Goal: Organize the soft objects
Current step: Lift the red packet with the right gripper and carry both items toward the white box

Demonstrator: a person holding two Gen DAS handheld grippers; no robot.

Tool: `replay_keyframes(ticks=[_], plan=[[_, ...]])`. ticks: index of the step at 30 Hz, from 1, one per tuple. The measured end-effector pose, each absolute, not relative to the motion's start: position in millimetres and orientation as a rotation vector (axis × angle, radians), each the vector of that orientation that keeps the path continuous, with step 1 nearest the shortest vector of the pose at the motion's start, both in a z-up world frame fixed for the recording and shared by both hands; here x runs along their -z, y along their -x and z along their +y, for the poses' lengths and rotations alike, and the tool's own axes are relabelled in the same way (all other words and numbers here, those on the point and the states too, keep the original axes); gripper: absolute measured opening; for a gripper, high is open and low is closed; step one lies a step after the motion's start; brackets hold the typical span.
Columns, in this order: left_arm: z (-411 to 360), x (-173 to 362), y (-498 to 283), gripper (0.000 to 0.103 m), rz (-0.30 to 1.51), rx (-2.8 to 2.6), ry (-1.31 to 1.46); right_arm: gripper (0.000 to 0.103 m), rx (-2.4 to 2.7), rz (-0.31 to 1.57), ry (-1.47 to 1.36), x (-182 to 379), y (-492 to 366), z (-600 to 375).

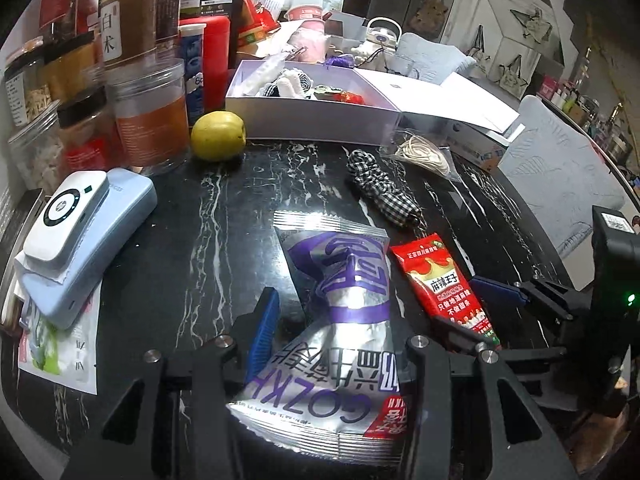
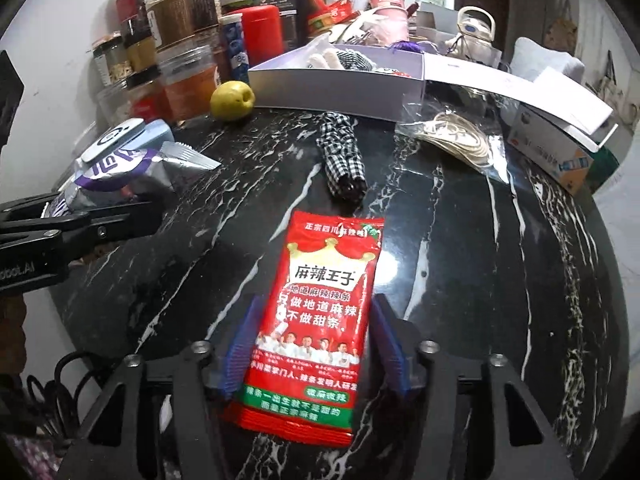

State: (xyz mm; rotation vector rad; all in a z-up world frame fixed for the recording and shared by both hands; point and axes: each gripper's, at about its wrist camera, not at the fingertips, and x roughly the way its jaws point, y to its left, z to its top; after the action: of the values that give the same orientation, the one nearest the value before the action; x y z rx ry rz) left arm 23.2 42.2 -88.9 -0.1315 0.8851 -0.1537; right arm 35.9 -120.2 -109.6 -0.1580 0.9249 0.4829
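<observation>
a black marble table with white veins carries everything. directly on it lie a red snack packet, a rolled checked cloth, a yellow-green fruit, a clear bag of pale cord, a white open box and stacked jars. a pale blue device sits at the left edge, with a white gadget on top.

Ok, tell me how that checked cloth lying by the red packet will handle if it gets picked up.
The checked cloth is bunched into soft folds on the marble table, so it will probably droop from a single grip point. It looks light for its size. Its woven surface should grip well between pads, and being limp it is unlikely to roll or slide far if pushed.
</observation>
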Motion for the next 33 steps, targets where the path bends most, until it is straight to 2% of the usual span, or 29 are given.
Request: replay_keyframes(ticks=[2,6,7,8,19,33], plan=[[42.1,89.4,-21.6,0.044,0.888,0.146,0.126,0.077,-0.467,0.924,0.197,112.0,-34.5,-114.1],[43.5,90.4,-22.4,0.044,0.894,0.128,0.131,0.077,-0.493,0.901,0.223,114.2,-30.2,-107.5],[44.3,90.7,-22.4,0.044,0.893,0.124,0.135,0.066,-0.495,0.894,0.222,114.4,-29.6,-108.1],[44.9,91.0,-22.2,0.044,0.893,0.12,0.139,0.049,-0.491,0.875,0.22,113.2,-28.8,-110.4],[44.0,91.9,-26.6,0.044,0.907,0.13,0.142,0.045,-0.511,0.872,0.117,107.0,-32.2,-128.8],[24.8,40.2,-38.4,0.044,0.804,0.201,0.106,0.045,-0.527,0.778,0.078,50.4,-34.0,-147.8]])
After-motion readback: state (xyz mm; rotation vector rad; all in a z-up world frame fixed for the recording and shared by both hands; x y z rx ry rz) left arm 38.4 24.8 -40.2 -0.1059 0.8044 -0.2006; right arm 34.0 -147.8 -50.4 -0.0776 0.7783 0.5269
